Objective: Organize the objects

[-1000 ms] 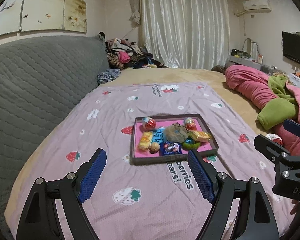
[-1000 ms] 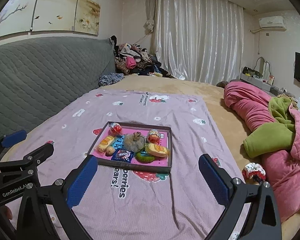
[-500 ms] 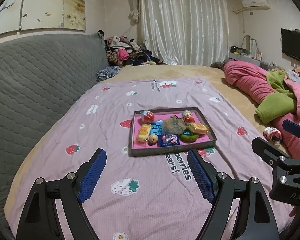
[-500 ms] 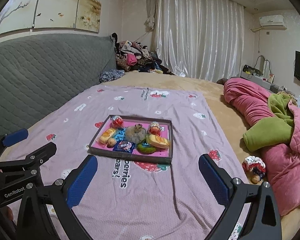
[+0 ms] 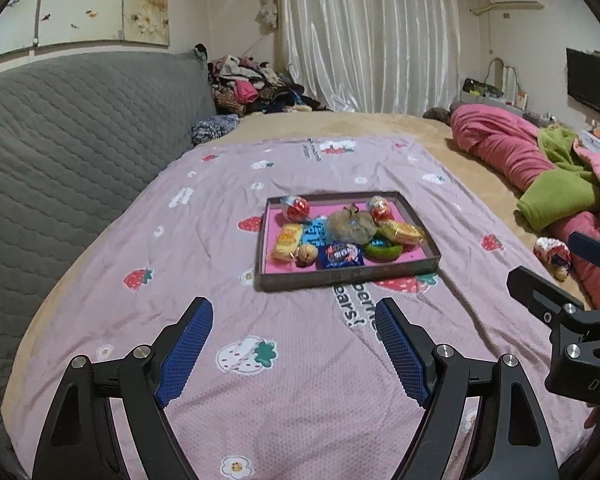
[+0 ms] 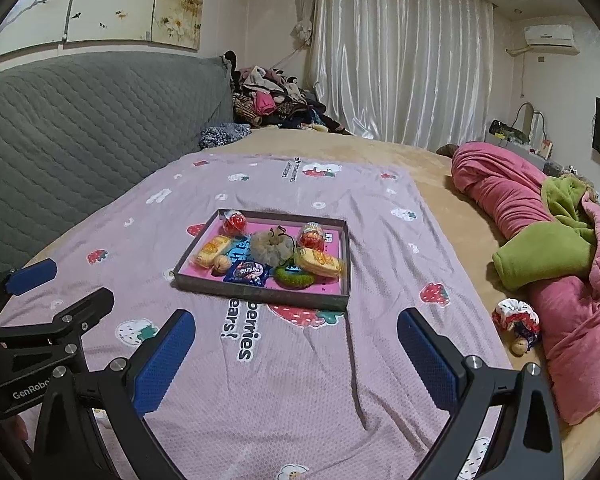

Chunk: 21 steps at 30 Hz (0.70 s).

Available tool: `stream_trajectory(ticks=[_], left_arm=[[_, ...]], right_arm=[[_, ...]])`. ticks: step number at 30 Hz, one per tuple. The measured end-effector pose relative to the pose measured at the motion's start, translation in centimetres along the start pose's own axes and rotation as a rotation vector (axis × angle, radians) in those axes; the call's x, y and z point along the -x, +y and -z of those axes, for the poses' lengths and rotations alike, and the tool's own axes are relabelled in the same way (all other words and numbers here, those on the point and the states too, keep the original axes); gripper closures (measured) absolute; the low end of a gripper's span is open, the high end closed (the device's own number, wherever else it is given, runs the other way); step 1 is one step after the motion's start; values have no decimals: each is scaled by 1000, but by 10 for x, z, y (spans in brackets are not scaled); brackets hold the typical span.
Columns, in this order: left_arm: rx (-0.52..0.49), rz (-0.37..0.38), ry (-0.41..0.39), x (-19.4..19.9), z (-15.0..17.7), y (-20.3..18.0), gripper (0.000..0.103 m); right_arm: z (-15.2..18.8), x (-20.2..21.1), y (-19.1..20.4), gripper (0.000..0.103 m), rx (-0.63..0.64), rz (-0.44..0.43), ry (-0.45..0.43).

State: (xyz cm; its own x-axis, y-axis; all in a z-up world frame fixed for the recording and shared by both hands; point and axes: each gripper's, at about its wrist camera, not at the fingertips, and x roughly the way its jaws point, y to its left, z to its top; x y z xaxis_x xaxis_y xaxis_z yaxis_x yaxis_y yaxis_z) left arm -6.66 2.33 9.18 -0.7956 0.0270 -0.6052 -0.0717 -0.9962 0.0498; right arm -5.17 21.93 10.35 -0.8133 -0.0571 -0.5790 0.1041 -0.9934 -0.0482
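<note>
- On the bed, a pink blanket (image 5: 308, 380) printed with strawberries lies spread flat, and a shallow dark tray (image 5: 346, 277) with a pink floor sits on it toward the middle.
- Left hand-held gripper (image 5: 294, 344): its blue-padded fingers (image 5: 184, 354) stand wide apart above the blanket, nearer than the tray, holding nothing and touching nothing.
- Right hand-held gripper (image 6: 296, 354): its blue pads (image 6: 430, 360) are also spread wide, empty, above the blanket near the tray's front edge; the tray (image 6: 260, 292) lies beyond and slightly left of its gap.
- Inside the tray, far left corner: a red and white egg-shaped sweet (image 5: 296, 209); a second one (image 5: 378, 208) sits toward the far right.
- Middle of the tray: a beige scrunchie (image 5: 350, 225), with a green scrunchie (image 5: 382, 249) just near of it and a yellow snack pack (image 5: 405, 233) to its right, resting partly on the green one.
- Left side of the tray: another yellow snack pack (image 5: 287, 241), with a walnut (image 5: 306, 255) touching its near end.
- Near edge of the tray: a blue biscuit packet (image 5: 340, 255) between the walnut and the green scrunchie.
- Off the blanket to the right, a red, white and blue scrunchie (image 6: 516, 320) lies on the tan sheet beside a pink quilt (image 6: 572, 320), with a second walnut (image 6: 518, 347) just near of it.
- A green blanket (image 6: 540, 252) is folded into the pink quilt.
</note>
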Motion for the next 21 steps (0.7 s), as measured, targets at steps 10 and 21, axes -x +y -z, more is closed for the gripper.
stream_trajectory(ticks=[10, 21], left_arm=[[0, 4, 32, -23, 13, -3, 19], [6, 14, 36, -40, 25, -2, 19]], right_arm=[[14, -24, 0, 1, 3, -1, 47], [26, -40, 4, 1, 12, -5, 77]])
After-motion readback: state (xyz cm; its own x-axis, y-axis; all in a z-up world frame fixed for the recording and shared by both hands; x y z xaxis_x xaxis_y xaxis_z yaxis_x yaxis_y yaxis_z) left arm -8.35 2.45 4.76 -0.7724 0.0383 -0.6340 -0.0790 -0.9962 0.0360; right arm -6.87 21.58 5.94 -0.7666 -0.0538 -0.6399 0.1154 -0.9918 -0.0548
